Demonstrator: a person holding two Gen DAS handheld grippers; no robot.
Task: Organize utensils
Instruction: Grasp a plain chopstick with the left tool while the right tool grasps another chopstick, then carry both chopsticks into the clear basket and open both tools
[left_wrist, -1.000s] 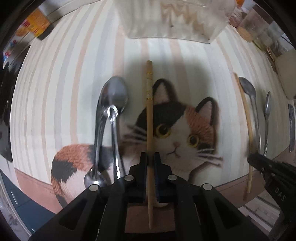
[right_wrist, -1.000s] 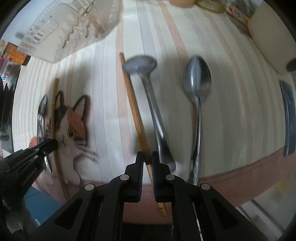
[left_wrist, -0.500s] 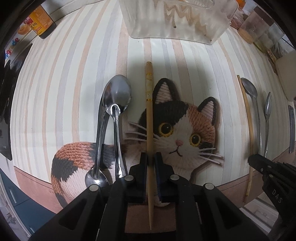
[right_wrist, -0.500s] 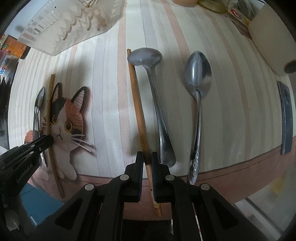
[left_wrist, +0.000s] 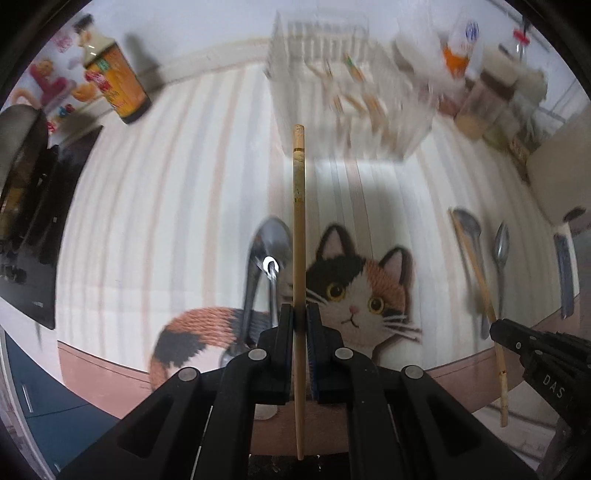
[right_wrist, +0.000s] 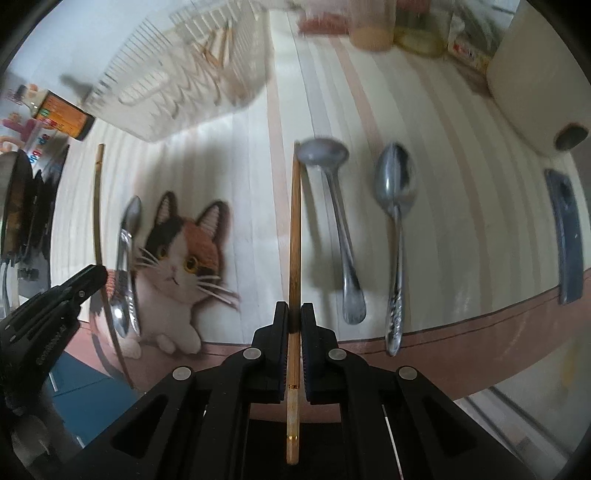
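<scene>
My left gripper (left_wrist: 300, 317) is shut on a wooden chopstick (left_wrist: 298, 206), held lifted above the striped mat and pointing at a clear plastic utensil rack (left_wrist: 343, 92). My right gripper (right_wrist: 294, 317) is shut on a second wooden chopstick (right_wrist: 295, 229), also raised. Two metal spoons (left_wrist: 264, 258) lie crossed on the mat left of the cat picture (left_wrist: 362, 288). Two more spoons, a ladle-like one (right_wrist: 332, 206) and a patterned one (right_wrist: 395, 229), lie right of my right chopstick. The rack (right_wrist: 192, 81) holds several chopsticks.
A sauce bottle (left_wrist: 114, 85) stands at the back left by a dark appliance (left_wrist: 26, 206). Jars and containers (left_wrist: 484, 99) stand at the back right. A white pot (right_wrist: 539, 74) and a dark blue flat object (right_wrist: 565, 236) are at the right. The table edge runs close in front.
Both grippers have lifted their chopsticks off the mat and pulled up and back; the rack and the back of the counter now show more fully. The spoons stayed where they were.
</scene>
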